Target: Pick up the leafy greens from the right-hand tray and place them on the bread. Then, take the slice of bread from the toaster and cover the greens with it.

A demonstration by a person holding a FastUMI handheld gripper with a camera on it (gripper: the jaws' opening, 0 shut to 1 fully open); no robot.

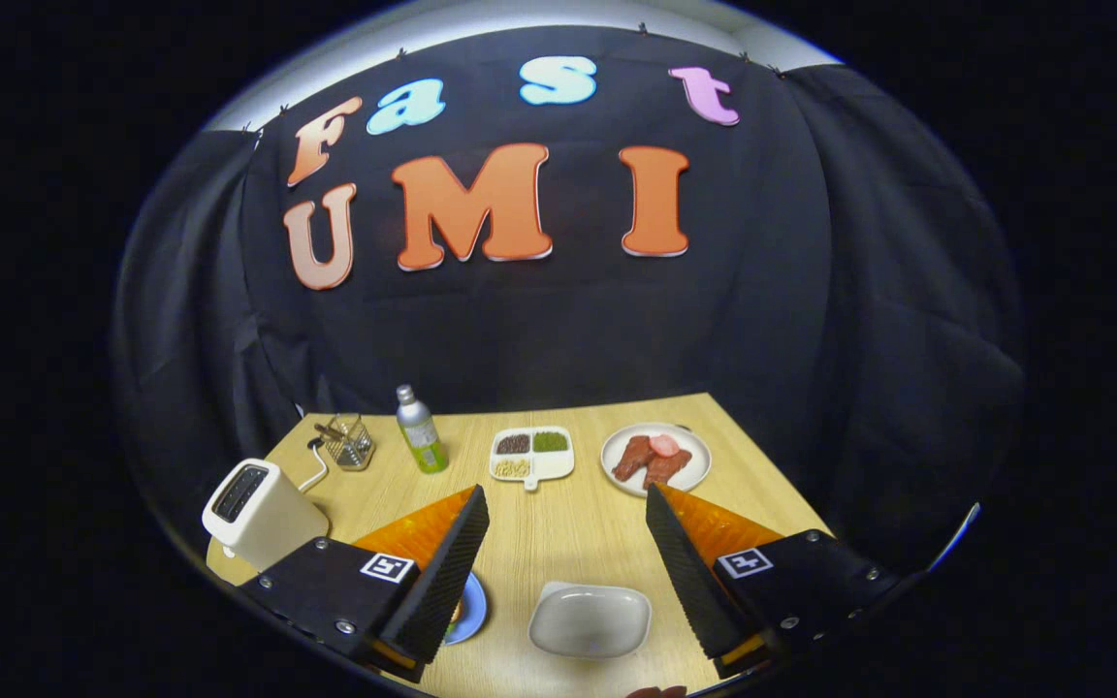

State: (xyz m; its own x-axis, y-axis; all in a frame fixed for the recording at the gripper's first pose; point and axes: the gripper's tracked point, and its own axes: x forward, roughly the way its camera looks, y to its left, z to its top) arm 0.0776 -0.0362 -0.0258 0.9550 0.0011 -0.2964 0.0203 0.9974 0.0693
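Tool (pixel 568 543) fingers wide apart above empty white dish (pixel 590 618) on wooden worktop (pixel 558 523); greens undiscernible, slice unseen in white toaster (pixel 263 512) slot; best approached low and square.

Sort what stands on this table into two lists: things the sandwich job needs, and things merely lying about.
Needed: toaster; divided tray holding the greens; blue plate by the left finger, its contents mostly hidden; gripper, open and holding nothing.

Lying about: bottle; wire basket; plate of meat; white dish between the fingers.
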